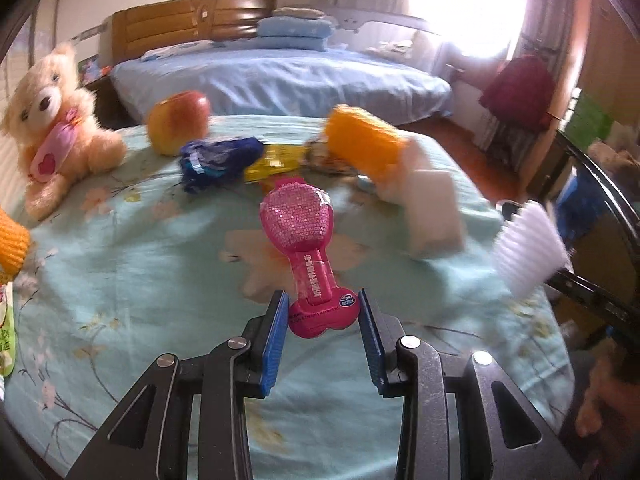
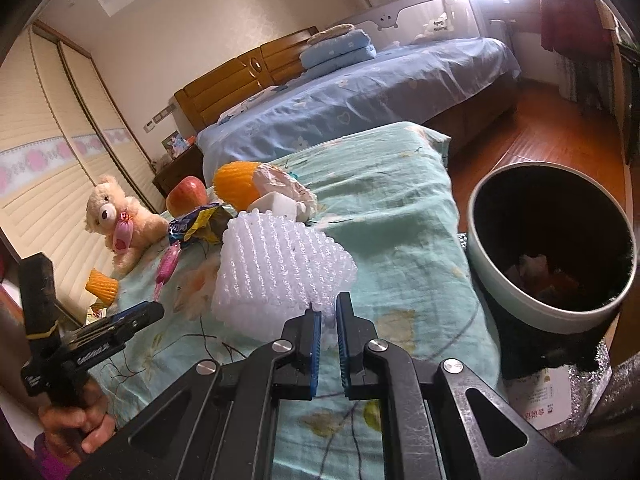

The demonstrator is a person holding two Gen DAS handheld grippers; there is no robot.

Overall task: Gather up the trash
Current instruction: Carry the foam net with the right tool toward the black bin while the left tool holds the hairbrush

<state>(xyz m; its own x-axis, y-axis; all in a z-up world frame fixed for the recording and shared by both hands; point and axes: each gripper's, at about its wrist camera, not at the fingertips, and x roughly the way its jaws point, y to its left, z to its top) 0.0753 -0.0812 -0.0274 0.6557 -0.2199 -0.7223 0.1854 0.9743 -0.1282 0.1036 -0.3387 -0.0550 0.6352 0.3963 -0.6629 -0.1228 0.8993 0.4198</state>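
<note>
A pink sequinned packet (image 1: 298, 220) lies lengthwise on the teal floral bedspread (image 1: 120, 280), and my left gripper (image 1: 324, 304) is shut on its near, rounded end. The packet looks sharp while the things behind it are blurred. In the right wrist view the same packet (image 2: 168, 264) runs down to the left gripper (image 2: 158, 308), which a hand holds. My right gripper (image 2: 329, 308) is shut on the edge of a white foam fruit net (image 2: 276, 268), also seen as a blurred white foam net (image 1: 528, 252) at the right. A pale green bin (image 2: 520, 300) with a black liner and some rubbish inside stands to the right.
At the far end lie a blue wrapper (image 1: 216, 160), a yellow wrapper (image 1: 276, 160), an orange foam net (image 1: 364, 140), crumpled white paper (image 2: 284, 184) and a white block (image 1: 432, 212). An apple (image 1: 178, 120), a teddy bear (image 1: 56, 128) and a second orange net (image 2: 102, 284) sit left.
</note>
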